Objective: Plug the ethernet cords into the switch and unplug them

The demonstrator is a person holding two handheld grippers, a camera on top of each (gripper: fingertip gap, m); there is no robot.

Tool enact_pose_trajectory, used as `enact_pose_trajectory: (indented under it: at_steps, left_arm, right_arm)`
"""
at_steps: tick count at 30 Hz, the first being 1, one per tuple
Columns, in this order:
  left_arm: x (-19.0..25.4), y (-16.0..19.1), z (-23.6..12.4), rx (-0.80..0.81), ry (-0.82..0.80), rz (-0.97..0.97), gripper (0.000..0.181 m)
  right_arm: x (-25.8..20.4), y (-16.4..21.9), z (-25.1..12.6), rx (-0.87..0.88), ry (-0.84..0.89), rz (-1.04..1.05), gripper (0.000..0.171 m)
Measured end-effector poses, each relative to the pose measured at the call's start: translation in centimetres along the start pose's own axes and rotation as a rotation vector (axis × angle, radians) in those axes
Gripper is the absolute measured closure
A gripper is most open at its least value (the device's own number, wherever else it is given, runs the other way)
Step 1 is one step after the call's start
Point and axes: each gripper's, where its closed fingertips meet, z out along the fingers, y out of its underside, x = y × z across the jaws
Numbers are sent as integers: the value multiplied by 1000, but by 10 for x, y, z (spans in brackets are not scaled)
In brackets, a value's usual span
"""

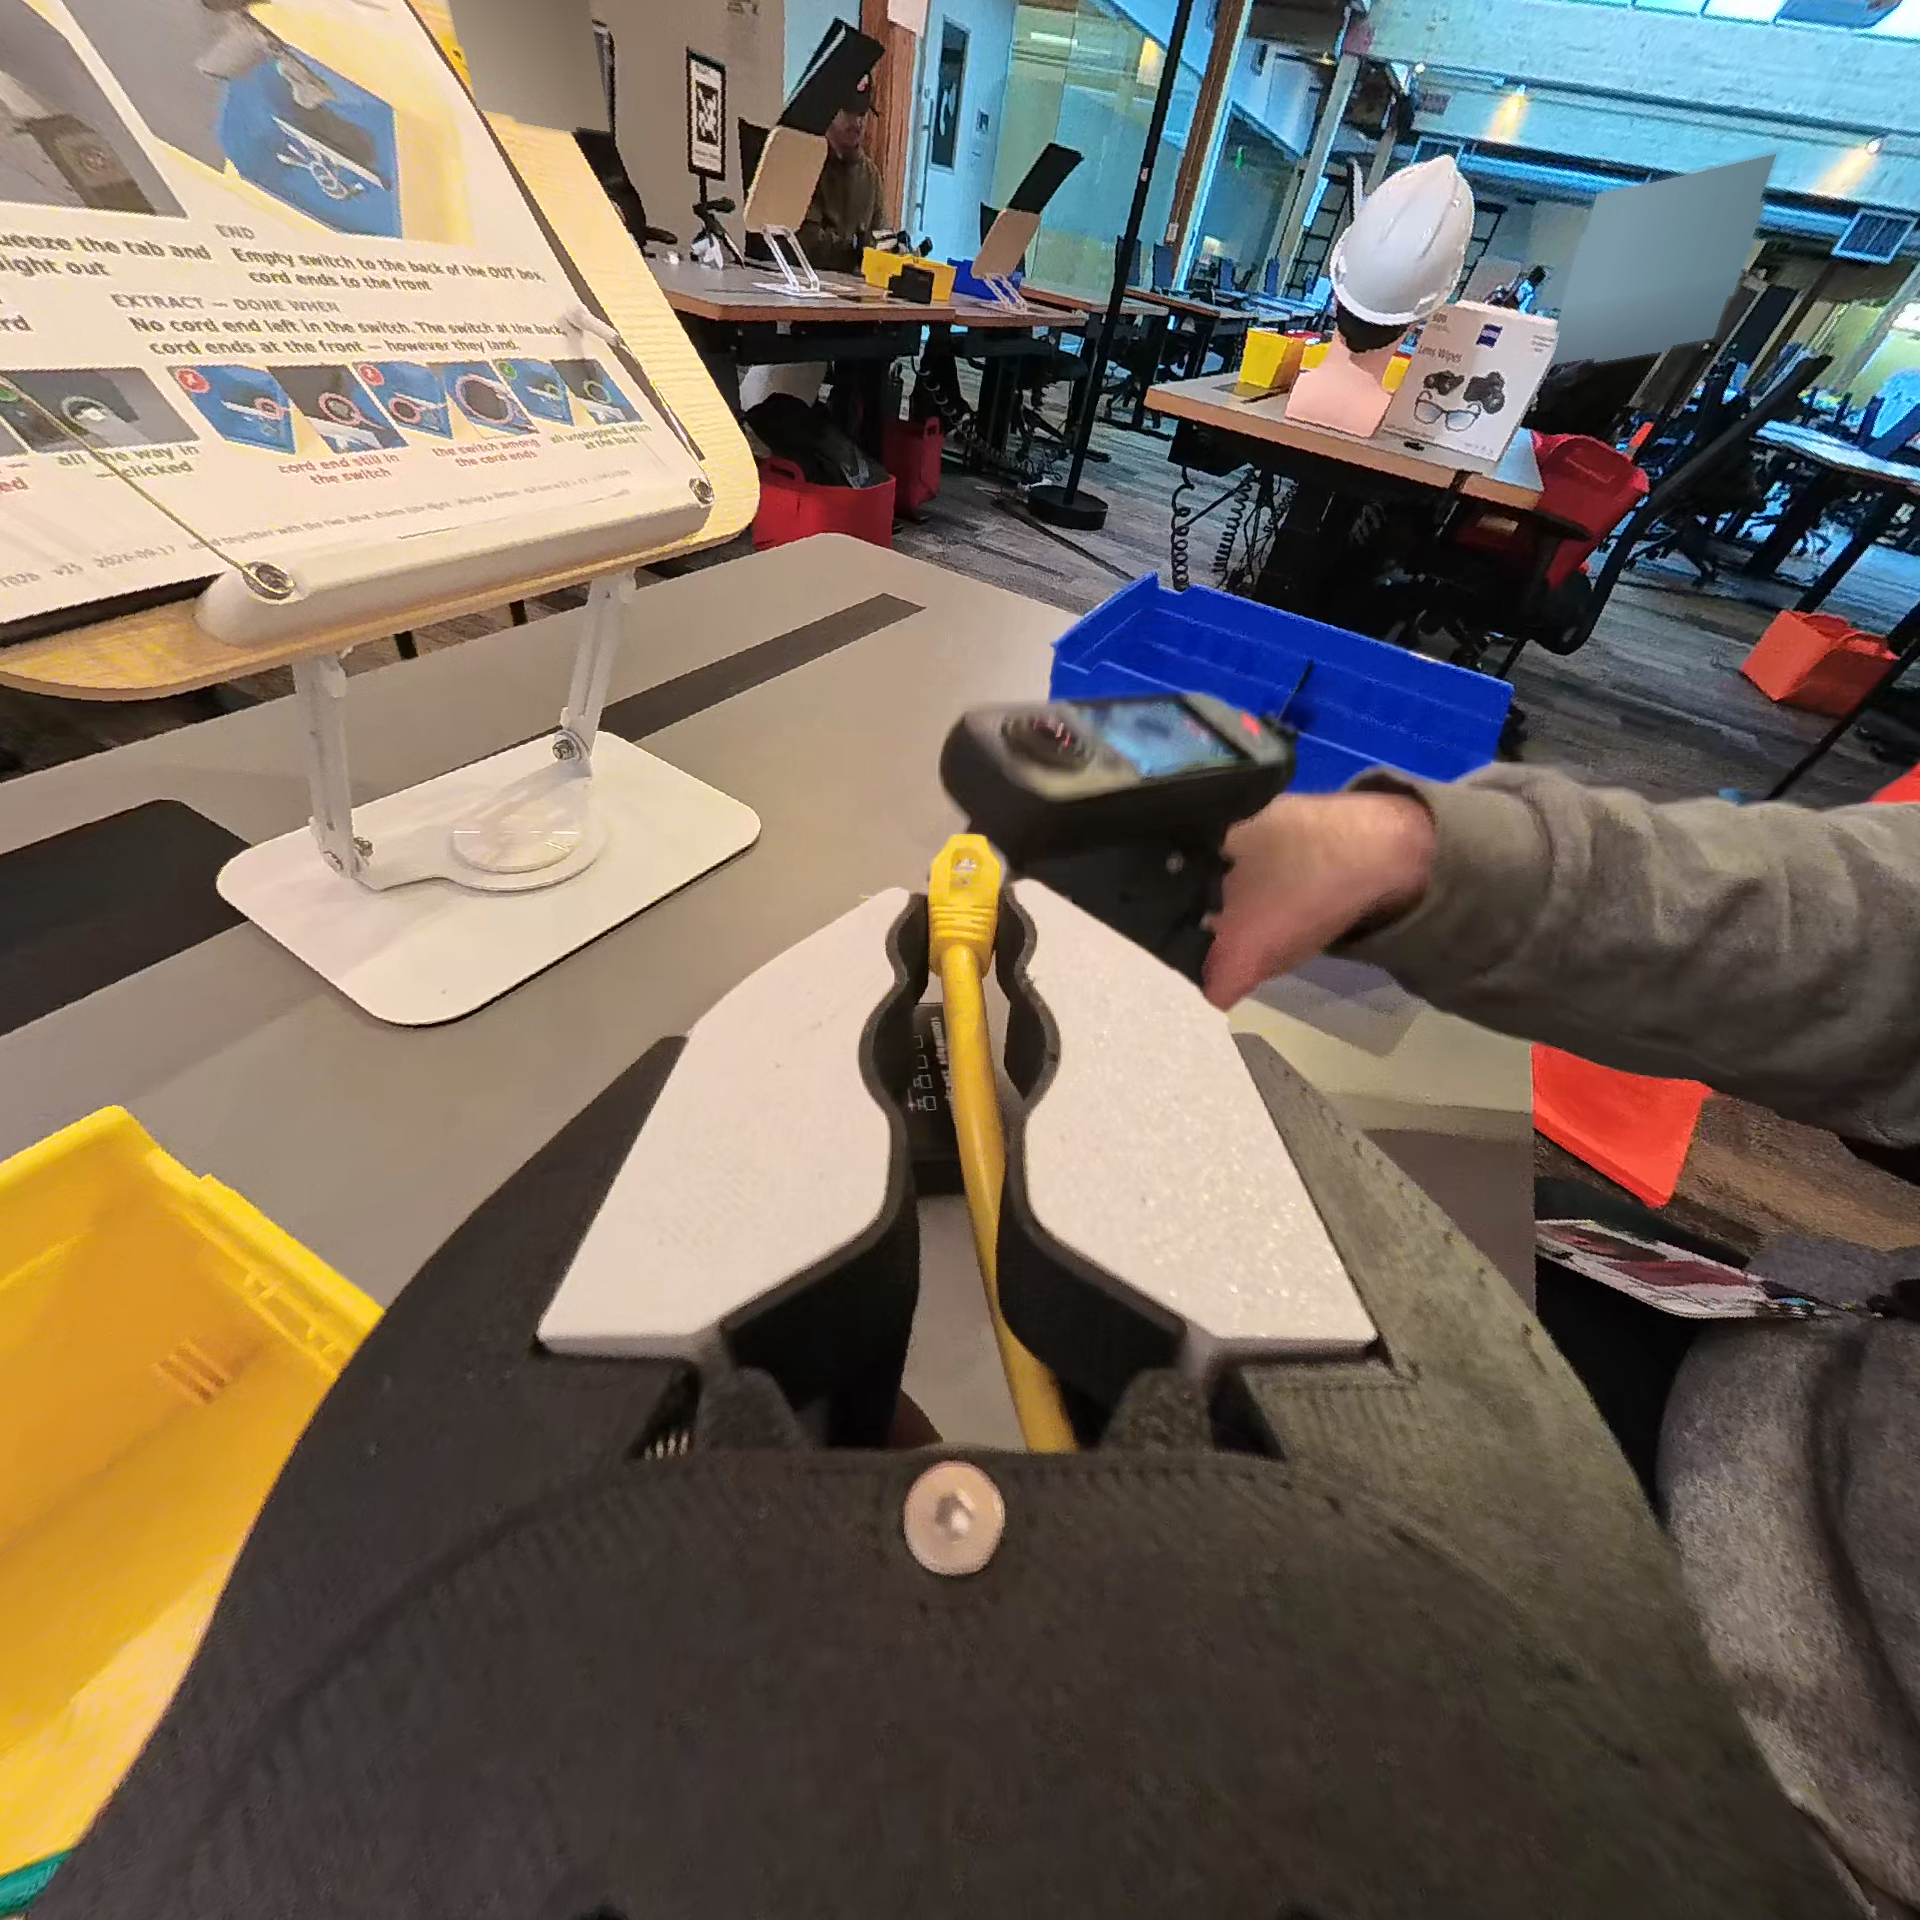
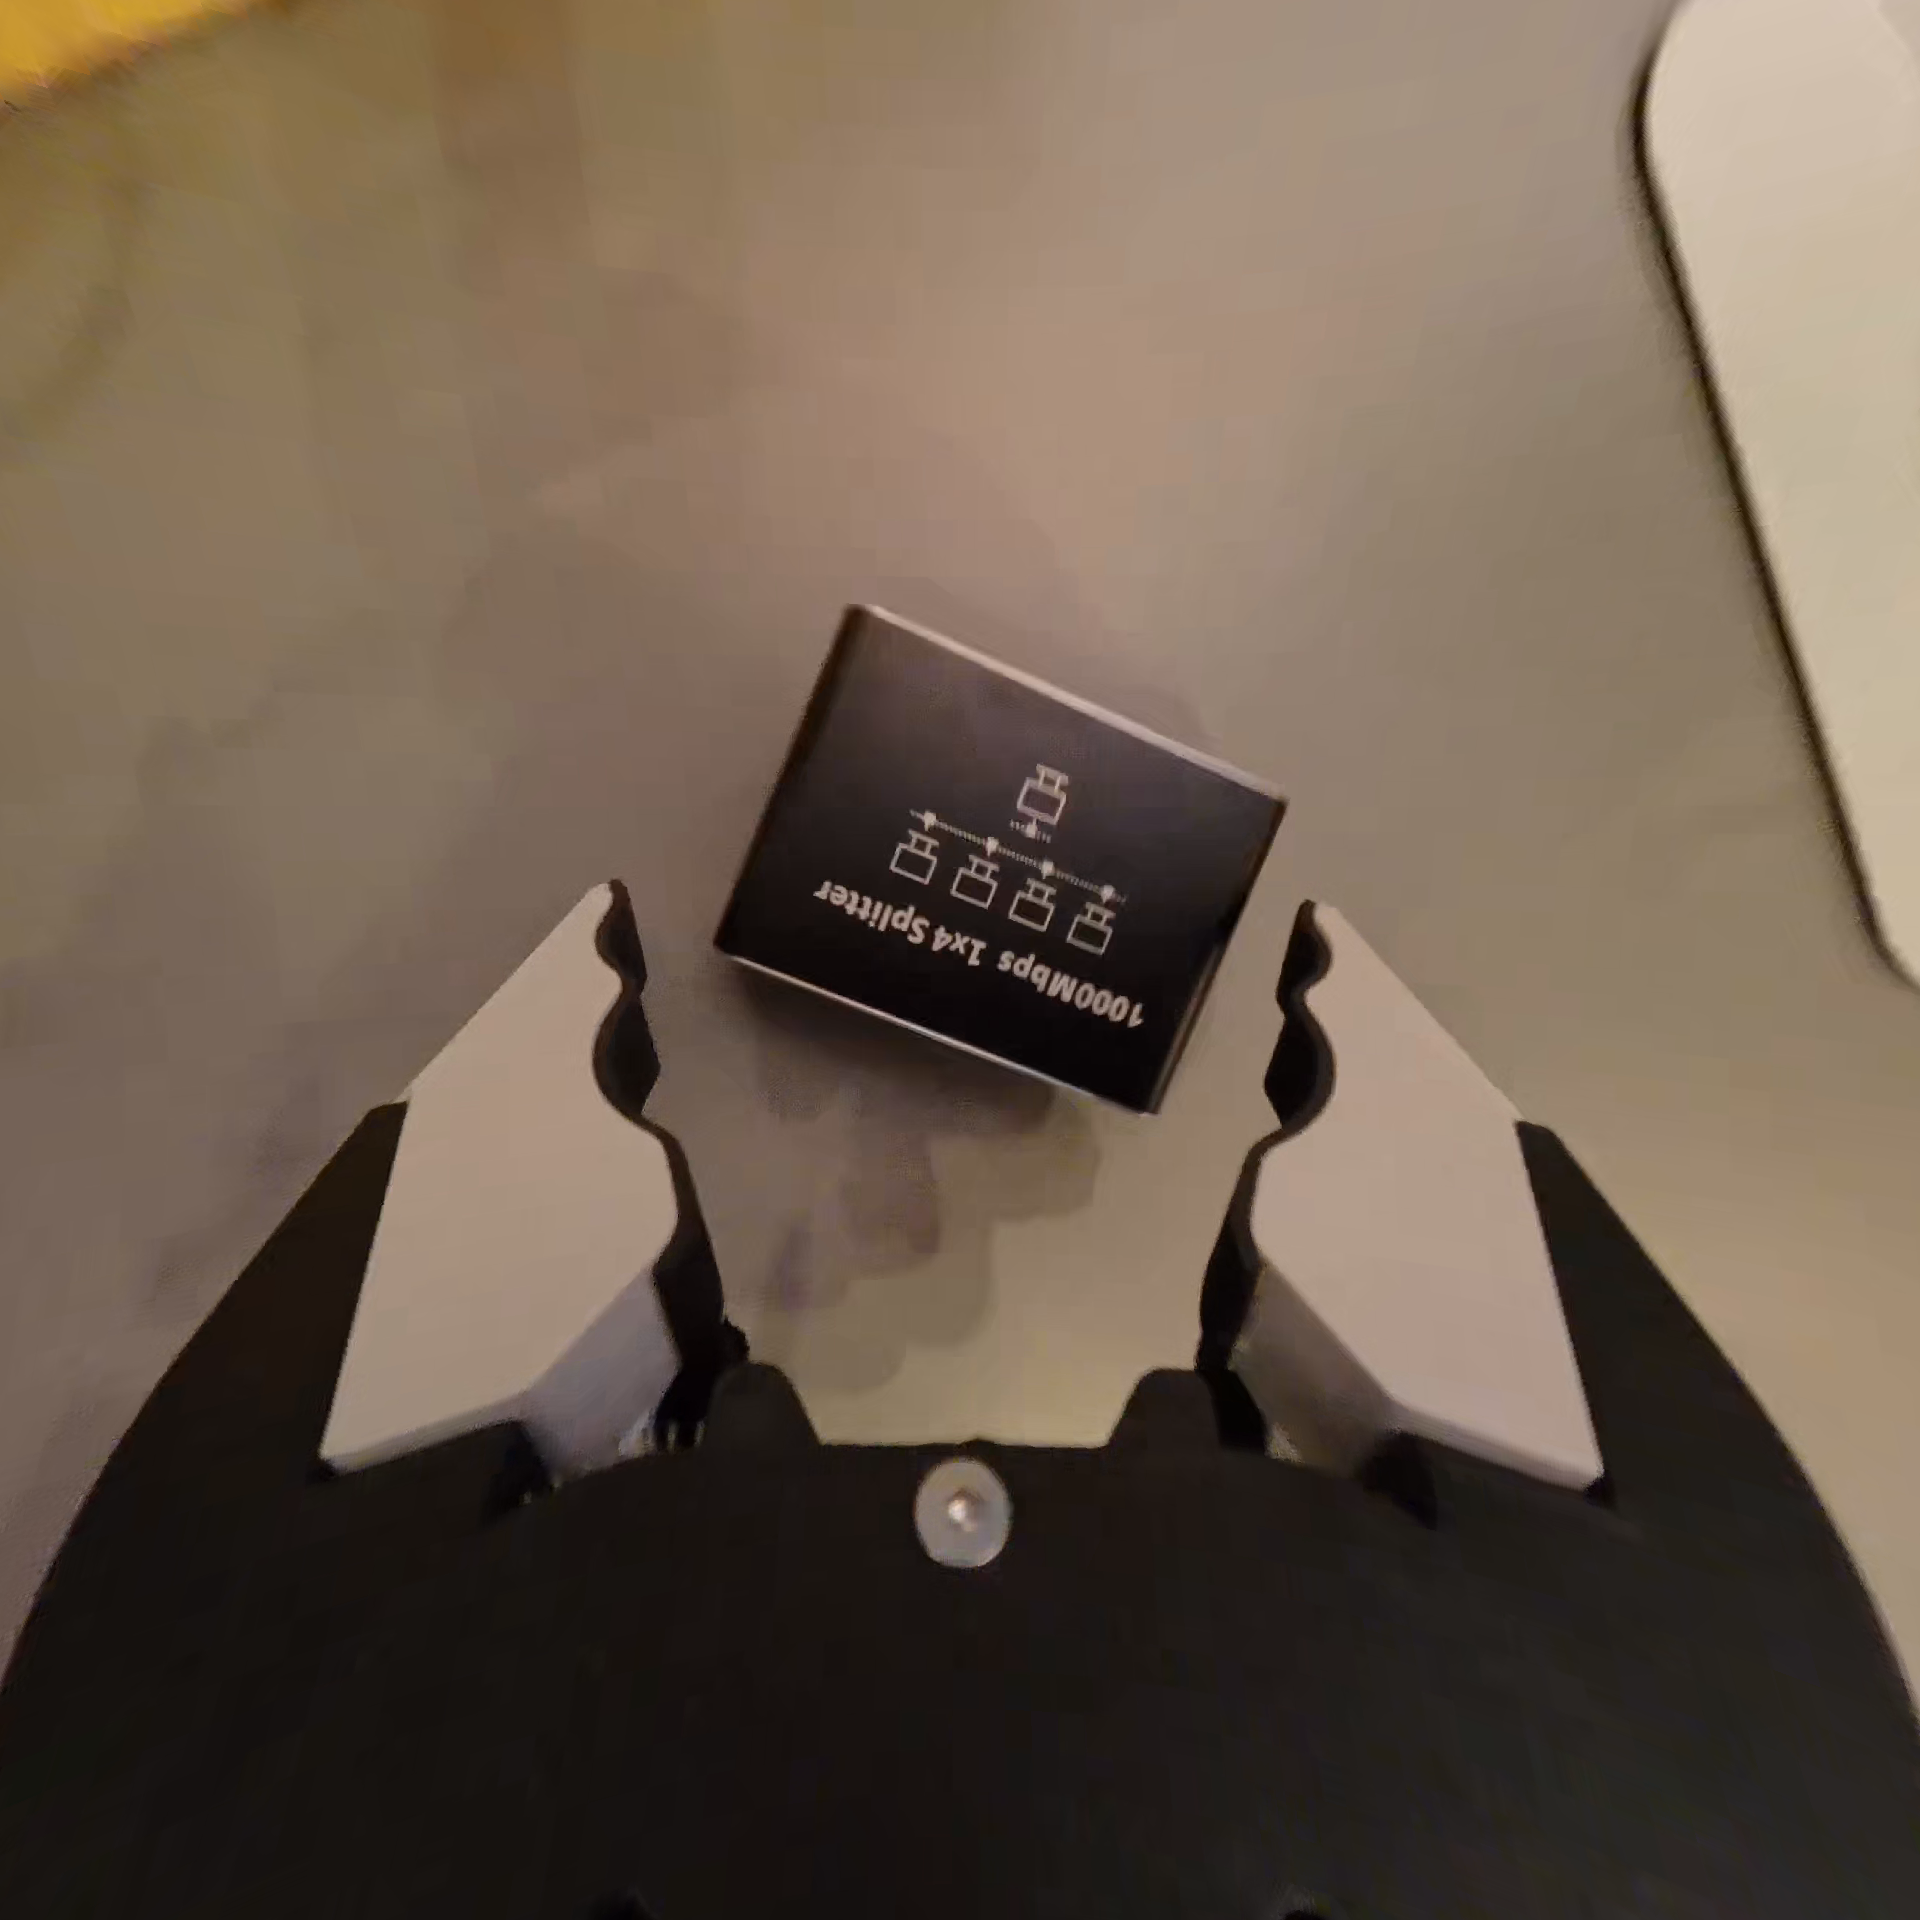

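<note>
Two grippers are at work over a grey table [image 2: 436,436]. The left gripper [image 1: 961,914] is squeezed tight on a yellow ethernet cord [image 1: 977,1122], its plug poking out past the tips. The right gripper [image 2: 961,914] is wide open and holds nothing. A small black switch [image 2: 997,862] with white writing and little box drawings lies flat just past its fingertips. A stand [image 1: 488,883] holds a printed sheet [image 1: 312,343].

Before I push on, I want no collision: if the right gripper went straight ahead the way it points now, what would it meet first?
The black switch. The right gripper is open, and the switch lies on the grey table just beyond its fingertips, roughly centred between them. Nothing else shows in between, though depth is unclear.
</note>
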Motion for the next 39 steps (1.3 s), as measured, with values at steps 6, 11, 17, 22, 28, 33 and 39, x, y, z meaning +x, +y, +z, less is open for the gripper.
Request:
enact_pose_trajectory:
  at_steps: [6, 11, 17, 22, 28, 33, 39]
  left_arm:
    - [8, 1, 4, -13, 11, 19, 169]
    - [8, -3, 1, -1, 14, 23, 169]
    - [10, -3, 3, -1, 19, 26, 169]
    - [13, -8, 1, 9, 20, 34, 169]
    - [19, -12, 0, 14, 26, 51, 169]
    - [25, -16, 1, 20, 39, 64, 169]
    - [37, -14, 7, 14, 73, 71, 169]
  right_arm:
    - [9, -5, 16, 127, 60, 166, 70]
    - [2, -5, 13, 185, 13, 165, 70]
    - [-10, 1, 4, 228, -71, 164, 70]
    - [-14, 16, -1, 186, -46, 77, 70]
    - [-29, 26, -6, 166, -45, -29, 70]
    - [-44, 38, -15, 141, -75, -115, 71]
    - [-63, 52, -24, 140, -108, -148, 70]
